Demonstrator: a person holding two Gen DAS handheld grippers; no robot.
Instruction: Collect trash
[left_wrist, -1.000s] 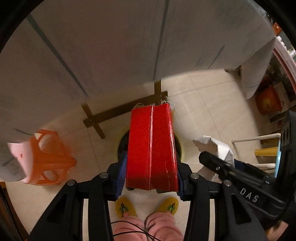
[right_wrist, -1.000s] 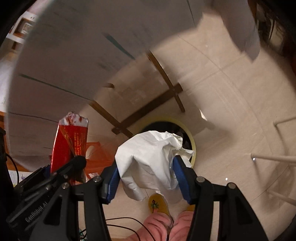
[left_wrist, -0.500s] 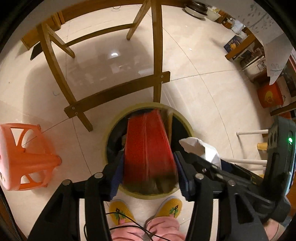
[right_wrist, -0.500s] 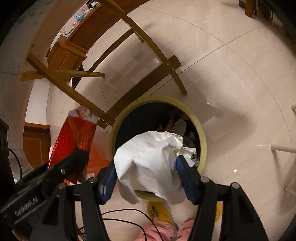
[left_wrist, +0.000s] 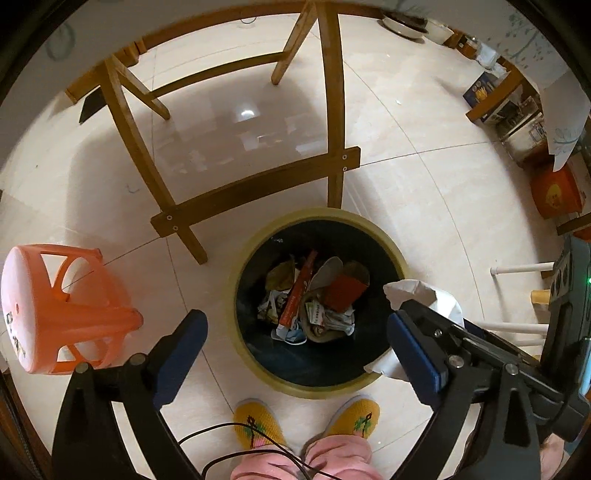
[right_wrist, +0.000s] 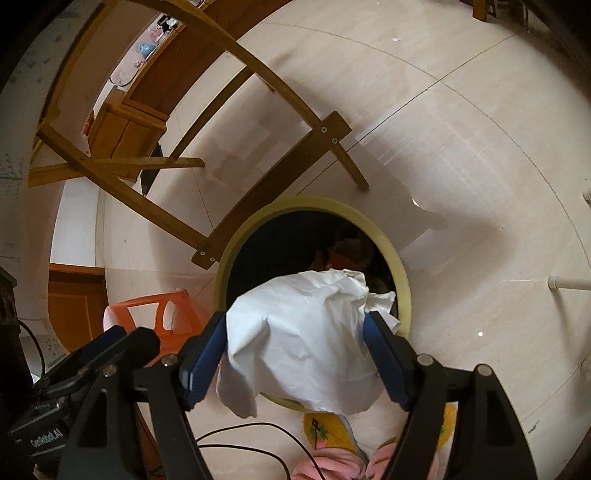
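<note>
Trash (left_wrist: 314, 299), red carton (left_wrist: 345, 293) included, fills the yellow-rimmed bin (left_wrist: 369, 378).

Home interior, likely a dining area: glossy cream tile floor (left_wrist: 424, 122), wooden chair legs (left_wrist: 255, 184) at upper centre, orange plastic stool (left_wrist: 62, 310) at left, round yellow-rimmed waste bin (left_wrist: 314, 218) full of household rubbish, wooden cabinet (right_wrist: 122, 129) upper left, person's yellow knitted slippers (left_wrist: 258, 421) at the bottom.
</note>
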